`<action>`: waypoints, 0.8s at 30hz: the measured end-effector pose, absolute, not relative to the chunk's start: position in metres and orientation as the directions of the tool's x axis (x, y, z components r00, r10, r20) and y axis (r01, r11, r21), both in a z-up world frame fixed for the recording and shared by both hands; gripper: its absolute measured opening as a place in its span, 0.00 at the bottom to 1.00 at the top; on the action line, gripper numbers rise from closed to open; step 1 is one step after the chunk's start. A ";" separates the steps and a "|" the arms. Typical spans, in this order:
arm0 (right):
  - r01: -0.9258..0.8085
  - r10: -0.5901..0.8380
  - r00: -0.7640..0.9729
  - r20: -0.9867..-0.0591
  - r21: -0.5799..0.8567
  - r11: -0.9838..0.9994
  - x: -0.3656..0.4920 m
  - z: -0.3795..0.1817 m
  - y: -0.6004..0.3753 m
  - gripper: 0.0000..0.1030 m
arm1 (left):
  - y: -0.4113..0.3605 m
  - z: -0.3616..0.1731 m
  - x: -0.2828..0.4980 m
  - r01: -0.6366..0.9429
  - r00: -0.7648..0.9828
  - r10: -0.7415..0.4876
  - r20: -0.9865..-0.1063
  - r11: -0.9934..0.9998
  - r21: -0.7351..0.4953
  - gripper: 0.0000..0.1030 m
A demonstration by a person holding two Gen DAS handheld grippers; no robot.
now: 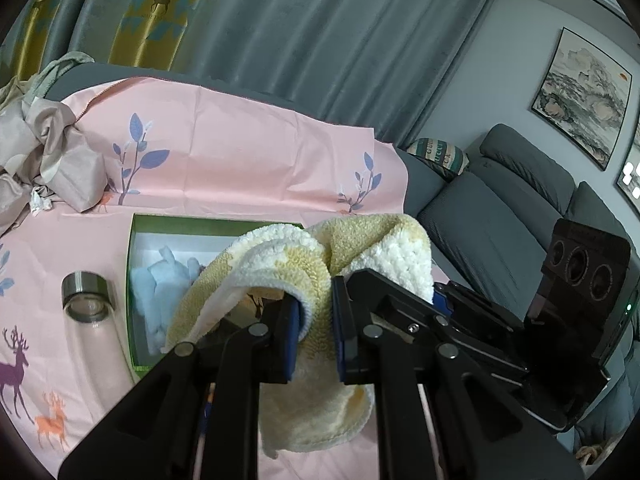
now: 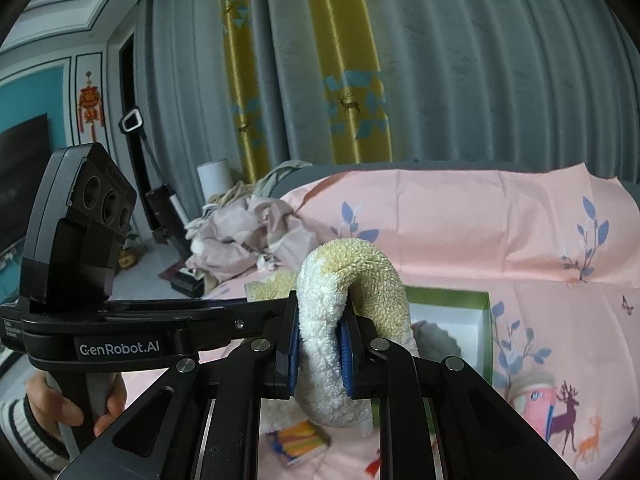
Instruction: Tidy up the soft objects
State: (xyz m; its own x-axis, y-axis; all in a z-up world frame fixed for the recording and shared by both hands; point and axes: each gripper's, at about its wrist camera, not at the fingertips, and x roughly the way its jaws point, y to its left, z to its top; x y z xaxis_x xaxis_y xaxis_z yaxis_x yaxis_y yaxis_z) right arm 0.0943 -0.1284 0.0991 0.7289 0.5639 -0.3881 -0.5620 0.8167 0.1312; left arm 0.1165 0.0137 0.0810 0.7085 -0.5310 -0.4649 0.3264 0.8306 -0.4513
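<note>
A fluffy yellow-and-white towel (image 1: 320,264) hangs bunched between both grippers above the pink bedsheet. My left gripper (image 1: 316,332) is shut on one fold of it. My right gripper (image 2: 320,348) is shut on another fold of the towel (image 2: 352,280); the right gripper also shows at the right of the left wrist view (image 1: 480,320). Behind the towel lies an open green box (image 1: 136,240) with a white inside, holding a pale blue soft toy (image 1: 164,280). The box also shows in the right wrist view (image 2: 486,320), partly hidden by the towel.
A clear bottle with a metal cap (image 1: 90,308) lies left of the box. Crumpled beige bedding (image 1: 52,160) is heaped at the far left. A small striped colourful item (image 2: 300,442) lies on the sheet below the towel. A grey sofa (image 1: 500,216) stands to the right.
</note>
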 end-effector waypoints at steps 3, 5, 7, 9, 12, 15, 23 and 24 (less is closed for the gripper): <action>-0.557 0.561 0.732 -0.386 0.134 0.819 0.112 0.099 -0.127 0.17 | 0.014 0.082 0.133 0.321 0.715 -0.519 -0.469 0.839 -0.439 0.11; -0.555 0.560 0.734 -0.384 0.136 0.821 0.124 0.098 -0.125 0.17 | 0.015 0.081 0.145 0.312 0.722 -0.505 -0.474 0.848 -0.428 0.11; -0.548 0.556 0.735 -0.388 0.144 0.824 0.138 0.095 -0.124 0.17 | 0.016 0.077 0.158 0.300 0.720 -0.496 -0.486 0.853 -0.426 0.11; -0.534 0.546 0.738 -0.396 0.150 0.832 0.148 0.090 -0.124 0.17 | 0.017 0.070 0.170 0.289 0.712 -0.494 -0.499 0.854 -0.433 0.11; -0.523 0.538 0.735 -0.412 0.161 0.837 0.163 0.079 -0.124 0.17 | 0.017 0.056 0.184 0.270 0.699 -0.484 -0.527 0.860 -0.432 0.11; -0.512 0.532 0.724 -0.438 0.175 0.841 0.177 0.064 -0.126 0.17 | 0.015 0.040 0.196 0.254 0.677 -0.481 -0.557 0.863 -0.436 0.11; -0.471 0.495 0.701 -0.513 0.188 0.862 0.205 0.028 -0.129 0.17 | 0.010 0.007 0.221 0.211 0.633 -0.458 -0.624 0.878 -0.429 0.11; -0.464 0.487 0.698 -0.526 0.187 0.866 0.208 0.025 -0.129 0.17 | 0.009 0.003 0.224 0.205 0.627 -0.452 -0.634 0.882 -0.425 0.11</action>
State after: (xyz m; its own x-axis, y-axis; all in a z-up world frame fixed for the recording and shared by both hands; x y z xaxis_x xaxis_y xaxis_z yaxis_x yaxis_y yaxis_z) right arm 0.2084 -0.1292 0.0248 0.6976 0.4869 -0.5257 -0.4637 0.8661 0.1867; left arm 0.2240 0.0090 0.0028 0.6274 -0.4517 -0.6343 0.2045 0.8816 -0.4255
